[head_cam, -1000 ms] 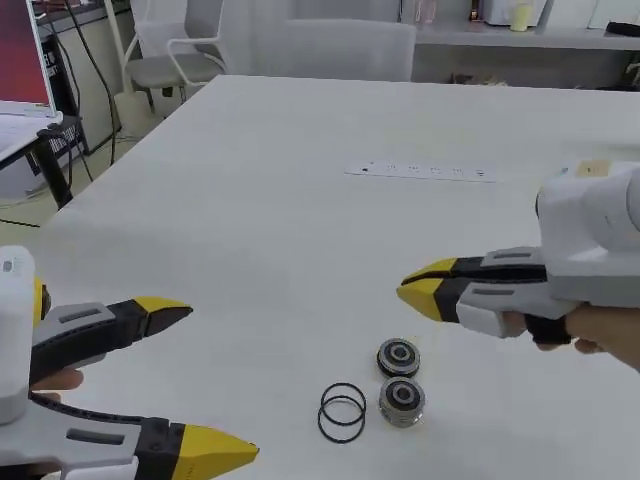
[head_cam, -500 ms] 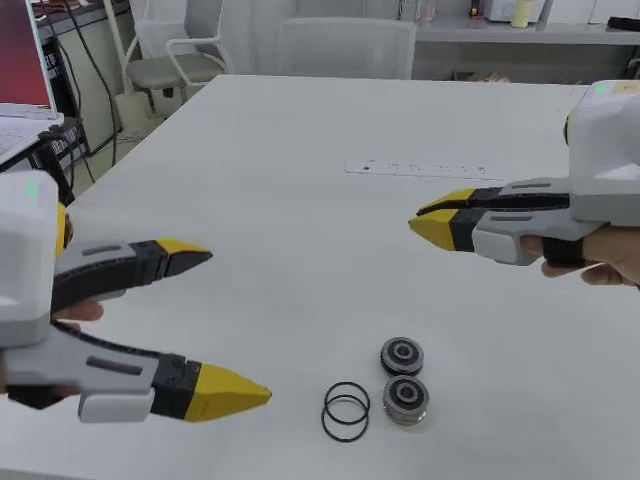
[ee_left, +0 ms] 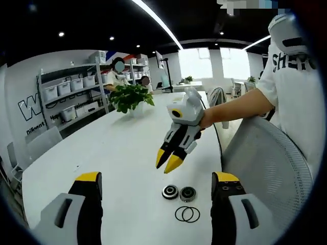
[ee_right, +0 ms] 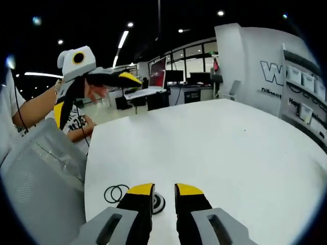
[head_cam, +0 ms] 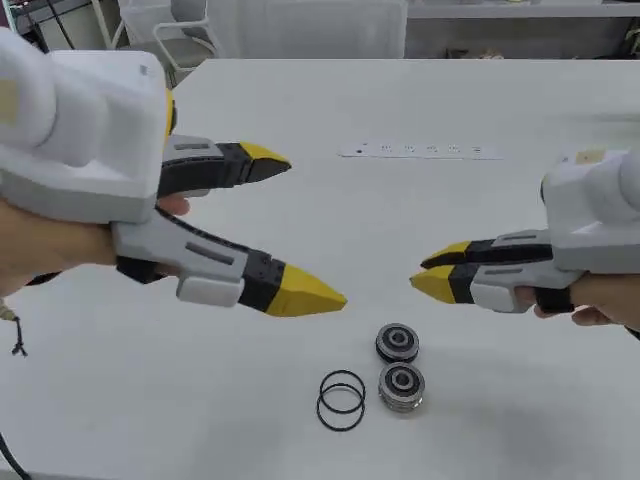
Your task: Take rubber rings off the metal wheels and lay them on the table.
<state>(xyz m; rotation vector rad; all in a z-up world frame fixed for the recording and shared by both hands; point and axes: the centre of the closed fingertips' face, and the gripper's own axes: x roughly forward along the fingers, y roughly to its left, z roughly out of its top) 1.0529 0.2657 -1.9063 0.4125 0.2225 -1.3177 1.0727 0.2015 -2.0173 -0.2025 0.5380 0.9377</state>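
Lying flat near the front edge of the table, two rubber rings overlap, off the two metal wheels and just beside them. Behind them the table top is wide and bare. The left claw hangs wide open, up and to the left of the rings. The right claw hangs over the wheels, its jaws only a little apart. Both claws hold nothing.
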